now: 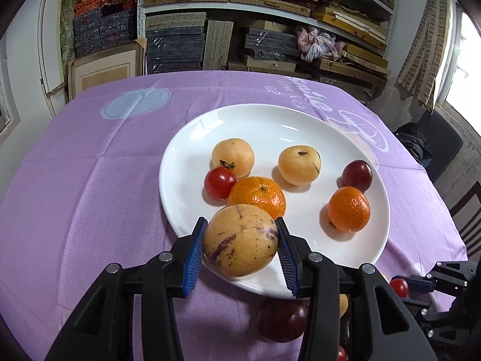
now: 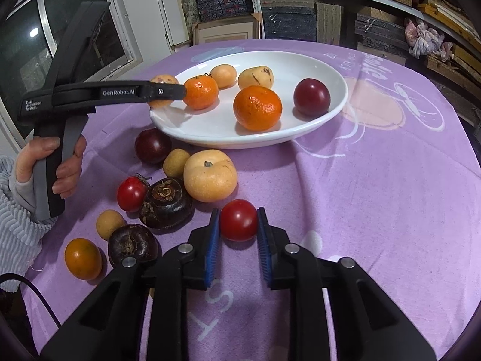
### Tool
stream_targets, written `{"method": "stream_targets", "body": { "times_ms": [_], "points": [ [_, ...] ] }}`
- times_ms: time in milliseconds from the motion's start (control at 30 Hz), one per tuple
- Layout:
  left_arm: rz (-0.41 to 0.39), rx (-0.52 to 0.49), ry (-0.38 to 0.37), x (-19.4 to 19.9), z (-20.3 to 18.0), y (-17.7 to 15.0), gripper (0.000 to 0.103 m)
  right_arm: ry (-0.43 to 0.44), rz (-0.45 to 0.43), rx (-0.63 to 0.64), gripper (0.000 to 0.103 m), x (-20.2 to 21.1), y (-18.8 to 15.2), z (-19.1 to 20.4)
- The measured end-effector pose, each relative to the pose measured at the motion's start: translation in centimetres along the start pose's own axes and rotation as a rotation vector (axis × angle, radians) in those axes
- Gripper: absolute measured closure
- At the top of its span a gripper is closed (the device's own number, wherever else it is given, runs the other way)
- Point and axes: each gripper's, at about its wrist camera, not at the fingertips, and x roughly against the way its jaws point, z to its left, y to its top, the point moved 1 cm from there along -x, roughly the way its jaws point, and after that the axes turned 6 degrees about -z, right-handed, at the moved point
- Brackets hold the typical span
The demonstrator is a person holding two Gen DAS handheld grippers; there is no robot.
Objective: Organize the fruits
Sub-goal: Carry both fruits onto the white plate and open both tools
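Observation:
My left gripper is shut on a yellow, purple-streaked melon-like fruit, held just over the near rim of the white plate. From the right wrist view the left gripper holds that fruit above the plate's left edge. The plate carries two tangerines, two pale yellow fruits, a dark plum and a red tomato. My right gripper is shut on another red tomato, low over the purple cloth in front of the plate.
Loose fruit lies on the cloth left of my right gripper: a plum, a pale squat fruit, a tomato, two dark water chestnuts, small tan fruits, a small orange. A person's hand grips the left handle.

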Motion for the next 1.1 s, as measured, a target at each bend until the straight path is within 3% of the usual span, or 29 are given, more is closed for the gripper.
{"method": "stream_targets", "body": {
  "times_ms": [100,233,367,633,800,900,1033,1100],
  "points": [
    [-0.007,-0.001,-0.023,-0.2,0.2,0.1,0.057,-0.01,-0.071,0.016,0.08,1.7,0.9,0.5],
    [-0.014,-0.002,-0.027,-0.8,0.5,1.2,0.057,-0.043,-0.167,0.036,0.08,3.3,4.6,0.6],
    [-0.004,0.013,-0.037,-1.9,0.5,1.6,0.057,-0.075,-0.126,0.061,0.08,-0.7,8.4,0.6],
    [0.021,-0.022,-0.056,-4.1,-1.0,2.7,0.06,-0.095,-0.094,0.047,0.08,-7.0,12.2,0.2],
    [0.028,0.053,-0.083,-4.2,0.1,2.9,0.05,-0.082,-0.035,0.061,0.078,-8.2,12.6,-0.1],
    [0.009,0.084,-0.077,-2.8,1.1,2.8,0.032,-0.107,-0.08,0.065,0.059,-6.9,12.1,-0.2],
    [-0.057,0.119,-0.056,1.7,2.8,3.2,0.025,-0.089,-0.177,0.02,0.052,-1.4,12.0,-0.6],
    [-0.097,0.132,-0.036,4.8,3.5,3.0,0.013,-0.095,-0.243,0.019,0.026,2.7,11.5,-0.4]
  ]
}}
